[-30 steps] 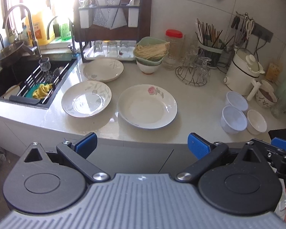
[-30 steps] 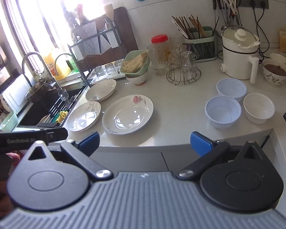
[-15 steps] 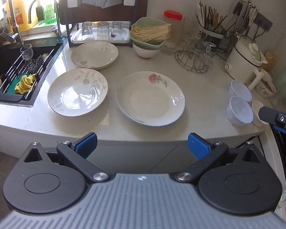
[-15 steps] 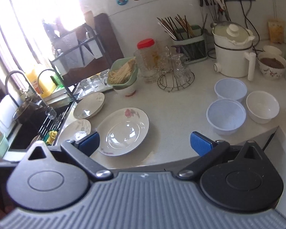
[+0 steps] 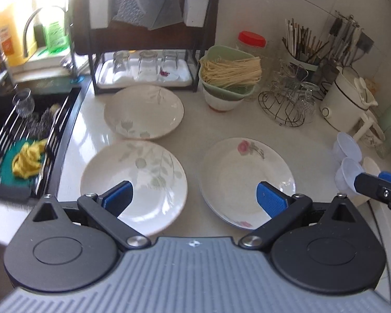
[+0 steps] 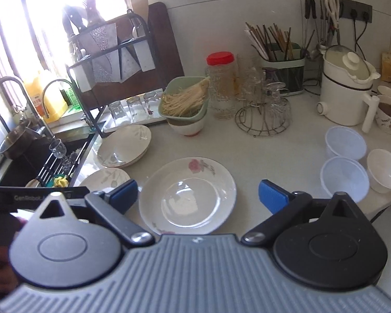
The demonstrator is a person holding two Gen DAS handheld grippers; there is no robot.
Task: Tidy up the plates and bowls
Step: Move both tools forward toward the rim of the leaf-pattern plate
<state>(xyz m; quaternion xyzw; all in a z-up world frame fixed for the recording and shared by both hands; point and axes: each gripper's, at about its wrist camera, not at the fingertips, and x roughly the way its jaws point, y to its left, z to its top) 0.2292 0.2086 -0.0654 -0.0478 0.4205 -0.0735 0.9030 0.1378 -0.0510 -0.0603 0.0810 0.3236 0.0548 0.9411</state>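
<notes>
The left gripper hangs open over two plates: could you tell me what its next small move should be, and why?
Probably ease the left gripper down toward the near rim of the leaf-pattern plate: its jaws are empty, and that plate lies flat, apart from the others.

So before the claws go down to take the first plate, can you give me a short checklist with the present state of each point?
1. Left claw holds nothing, fingers wide apart: ok.
2. Right claw holds nothing; its fingers are closing slightly with nothing between them: ok.
3. Rose plate lies flat with nothing on it: ok.
4. Near leaf plate and far leaf plate are unstacked, and whether their rims touch: cannot tell.
5. Three small bowls sit apart from the plates: ok.
6. Free counter to build a stack: ok.
</notes>
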